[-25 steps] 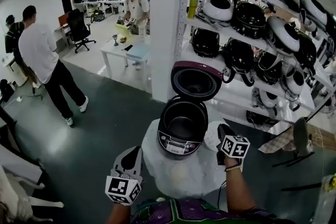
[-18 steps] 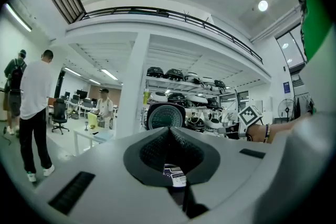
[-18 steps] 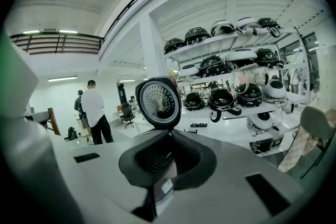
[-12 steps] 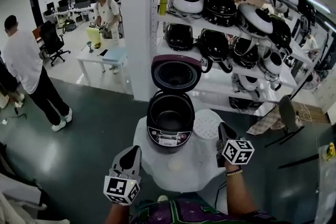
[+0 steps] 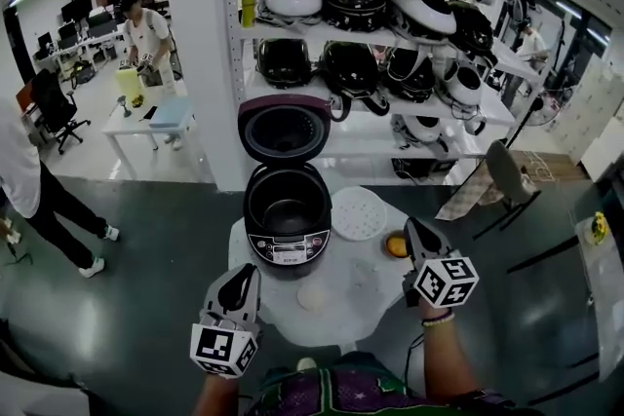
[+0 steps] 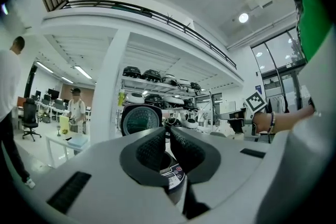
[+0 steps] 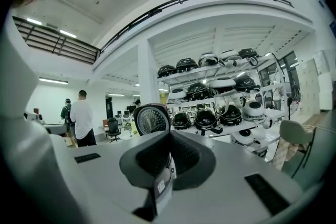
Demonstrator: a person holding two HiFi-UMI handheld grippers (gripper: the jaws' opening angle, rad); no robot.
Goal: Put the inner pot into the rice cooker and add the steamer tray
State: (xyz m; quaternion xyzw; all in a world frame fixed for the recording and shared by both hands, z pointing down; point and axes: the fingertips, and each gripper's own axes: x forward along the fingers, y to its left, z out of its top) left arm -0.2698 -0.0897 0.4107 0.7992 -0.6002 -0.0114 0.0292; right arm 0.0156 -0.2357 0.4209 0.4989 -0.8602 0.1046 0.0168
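The rice cooker (image 5: pixel 286 227) stands on the round white table (image 5: pixel 336 312) with its lid (image 5: pixel 285 130) raised. A dark inner pot (image 5: pixel 288 208) sits in its body. The white perforated steamer tray (image 5: pixel 360 212) lies flat on the table just right of the cooker. My left gripper (image 5: pixel 246 276) is shut and empty, near the table's front left. My right gripper (image 5: pixel 413 231) is shut and empty, right of the tray and apart from it. In the left gripper view the cooker's panel (image 6: pixel 173 172) shows behind the shut jaws. The right gripper view shows the lid (image 7: pixel 151 119) past shut jaws.
An orange object (image 5: pixel 397 245) and a pale disc (image 5: pixel 312 295) lie on the table. Behind it stand a white pillar (image 5: pixel 195 54) and shelves (image 5: pixel 390 44) full of rice cookers. A chair (image 5: pixel 509 178) is at the right. People stand at the far left near a desk (image 5: pixel 146 120).
The view has swung so the cooker and table sit more to the left. My right gripper has risen and drawn away from the tray to the right. The left gripper has hardly shifted.
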